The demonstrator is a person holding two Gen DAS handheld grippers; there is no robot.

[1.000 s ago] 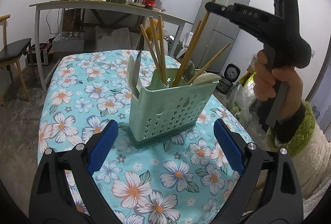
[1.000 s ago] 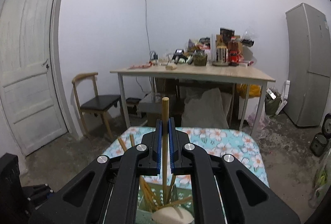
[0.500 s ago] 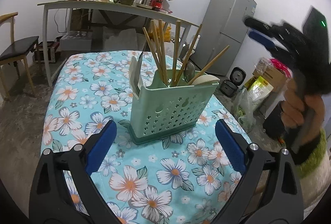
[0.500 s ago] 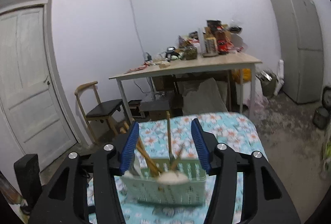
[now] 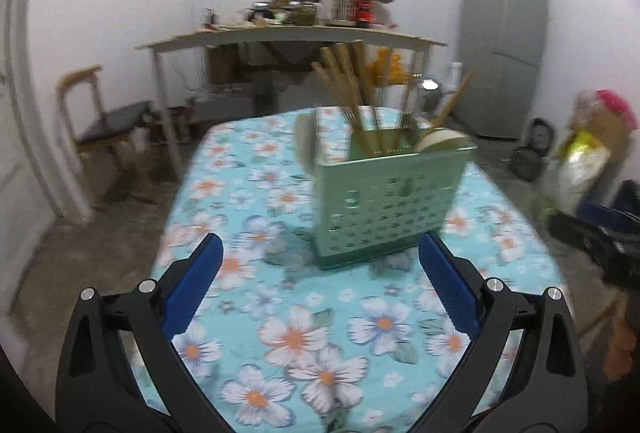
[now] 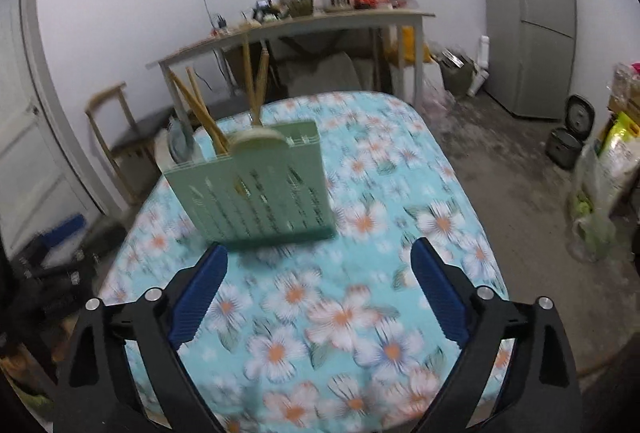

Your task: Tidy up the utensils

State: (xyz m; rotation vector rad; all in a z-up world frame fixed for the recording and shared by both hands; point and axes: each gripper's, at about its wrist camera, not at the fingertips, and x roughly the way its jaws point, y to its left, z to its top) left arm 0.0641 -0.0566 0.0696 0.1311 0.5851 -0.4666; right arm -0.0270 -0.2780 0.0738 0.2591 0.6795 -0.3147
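A pale green perforated utensil holder stands on the floral tablecloth; it also shows in the right wrist view. Several wooden chopsticks and a pale spoon stand in it. My left gripper is open and empty, low over the cloth in front of the holder. My right gripper is open and empty, in front of the holder and a little to its right. Both views are blurred by motion.
Behind the small table stands a long cluttered table, a wooden chair at the left and a grey fridge at the right. Bags and a rice cooker sit on the floor.
My right gripper opened, let go of the chopstick into the holder, and drew back and down. My left gripper also pulled back and swung a little left.
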